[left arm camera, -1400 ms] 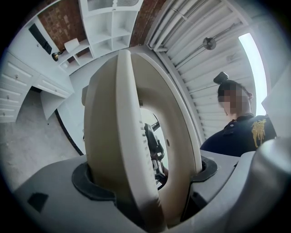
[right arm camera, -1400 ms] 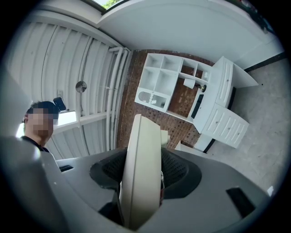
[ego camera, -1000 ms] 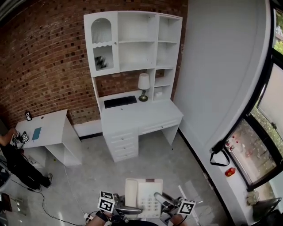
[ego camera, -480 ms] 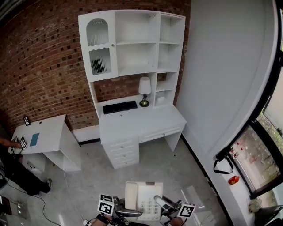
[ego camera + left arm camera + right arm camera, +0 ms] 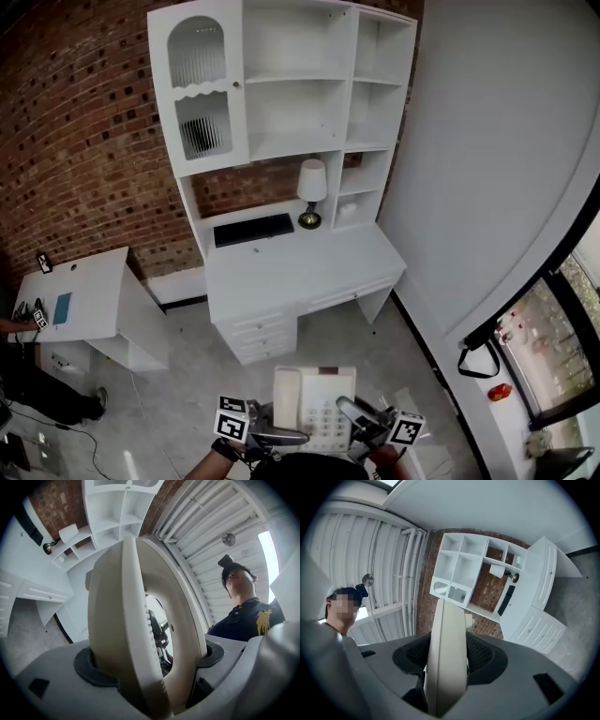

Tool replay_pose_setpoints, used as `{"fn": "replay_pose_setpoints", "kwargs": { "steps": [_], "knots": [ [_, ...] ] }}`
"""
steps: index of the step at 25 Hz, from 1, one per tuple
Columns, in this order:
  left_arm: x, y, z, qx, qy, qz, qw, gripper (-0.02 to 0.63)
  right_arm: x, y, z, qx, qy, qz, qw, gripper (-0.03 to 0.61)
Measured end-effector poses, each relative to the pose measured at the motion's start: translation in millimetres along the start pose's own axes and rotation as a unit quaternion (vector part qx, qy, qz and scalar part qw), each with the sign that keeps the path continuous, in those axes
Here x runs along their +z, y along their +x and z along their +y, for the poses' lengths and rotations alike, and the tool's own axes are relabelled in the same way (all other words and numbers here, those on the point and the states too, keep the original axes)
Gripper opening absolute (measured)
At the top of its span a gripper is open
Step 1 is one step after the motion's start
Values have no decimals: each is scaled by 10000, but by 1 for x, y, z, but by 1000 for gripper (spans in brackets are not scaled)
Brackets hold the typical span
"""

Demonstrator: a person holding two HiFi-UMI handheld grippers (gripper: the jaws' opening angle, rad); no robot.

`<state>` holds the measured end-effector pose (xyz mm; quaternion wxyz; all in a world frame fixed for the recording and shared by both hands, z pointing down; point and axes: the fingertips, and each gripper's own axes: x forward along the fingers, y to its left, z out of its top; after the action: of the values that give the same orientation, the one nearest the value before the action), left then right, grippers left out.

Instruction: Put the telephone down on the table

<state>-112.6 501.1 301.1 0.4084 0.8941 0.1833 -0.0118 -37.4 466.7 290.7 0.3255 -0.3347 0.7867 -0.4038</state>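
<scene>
Left claw (image 5: 279, 436) and right claw (image 5: 356, 413) clamp the smooth, cream plastic telephone (image 5: 316, 405).

— What's the back wall?
— A red brick wall (image 5: 84, 141), dark and rough. Against it stands a white desk (image 5: 291, 272) under a tall hutch (image 5: 281, 84) of open shelves, with one arched glass door (image 5: 197, 89) at its upper left.
— Anything on the desk?
— A small lamp (image 5: 311, 192) with a pale shade, and beside it a flat dark thing, perhaps a keyboard (image 5: 253, 230). A stack of drawers (image 5: 262, 333) sits under the left half.
— And to the sides?
— A small white table (image 5: 84, 300) at left, apart from the desk. At right there's a plain grey wall (image 5: 487, 169), and past it a dark-framed window (image 5: 562, 319) with daylight. The floor (image 5: 178, 375) is pale grey.
</scene>
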Motion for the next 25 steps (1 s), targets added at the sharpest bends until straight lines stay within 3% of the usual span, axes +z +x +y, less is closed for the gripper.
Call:
{"fn": "replay_pose_setpoints", "kwargs": {
  "steps": [7,17,25],
  "knots": [
    [60,-6,60,-129,15,143,9998,482,49,49,-43,-131,-73,-202,9997,201],
    [145,6,173,165,-96,76,9998,482,139,116,-135,-12,234,-83,9997,201],
    [285,25,287,811,48,-301,9962,482,269,214,-230,501,450,564,9961,201]
  ]
}}
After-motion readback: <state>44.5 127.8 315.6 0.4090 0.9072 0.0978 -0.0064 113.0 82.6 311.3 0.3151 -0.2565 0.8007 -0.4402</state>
